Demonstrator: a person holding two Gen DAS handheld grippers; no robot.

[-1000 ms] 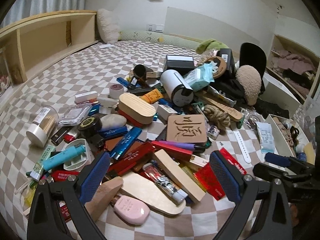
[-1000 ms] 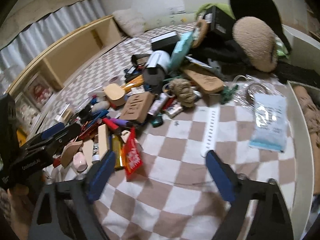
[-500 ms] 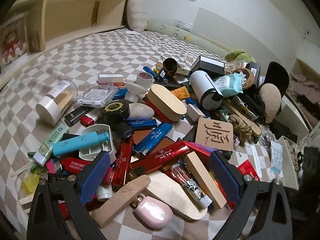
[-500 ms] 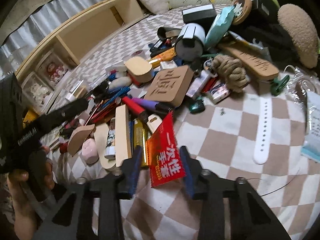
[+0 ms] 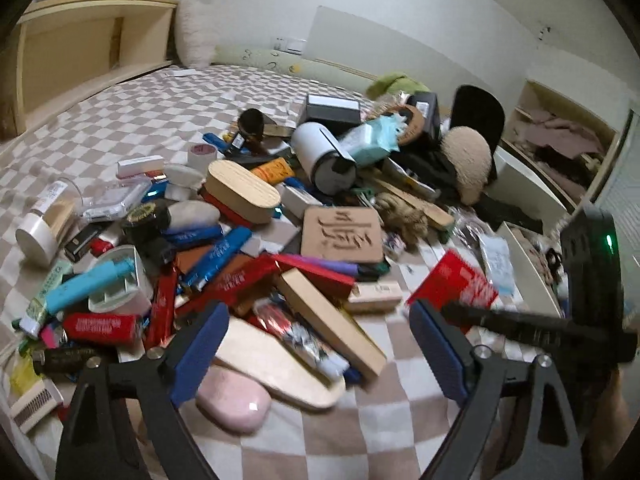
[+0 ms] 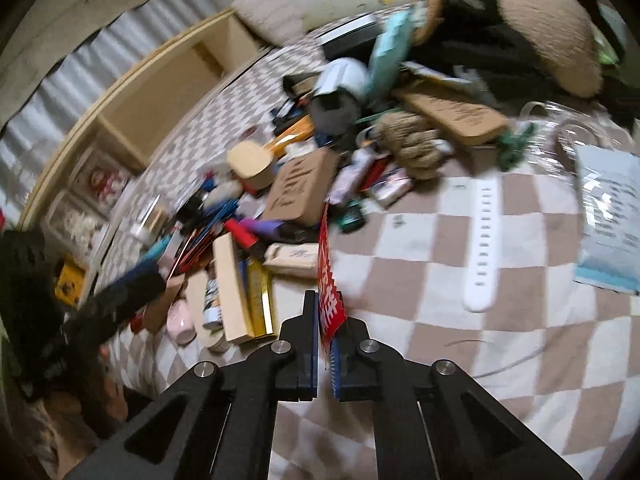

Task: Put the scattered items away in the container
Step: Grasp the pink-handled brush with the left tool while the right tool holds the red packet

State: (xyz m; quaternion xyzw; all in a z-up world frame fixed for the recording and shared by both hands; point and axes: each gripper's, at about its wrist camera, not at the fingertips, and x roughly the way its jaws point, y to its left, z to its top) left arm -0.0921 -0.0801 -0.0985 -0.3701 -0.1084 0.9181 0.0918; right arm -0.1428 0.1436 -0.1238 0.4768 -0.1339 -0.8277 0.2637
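A heap of scattered small items lies on the checked bedspread. My right gripper is shut on a red packet, which stands edge-on between the blue pads. In the left wrist view the same red packet hangs above the bedspread. My left gripper hovers over the near edge of the heap, and its jaws are closing. A wooden block and a pale wooden slab lie between its fingers, which touch neither. A white box holding a few things sits at the right.
A white watch strap and a pale blue packet lie on the bedspread to the right. A pink case is by the left finger. A wooden shelf unit runs along the left. A hand shows at lower left.
The right jaws have shut on the red packet, which now stands upright and clear of the bedspread. The left gripper's jaws have narrowed a little over the near items.
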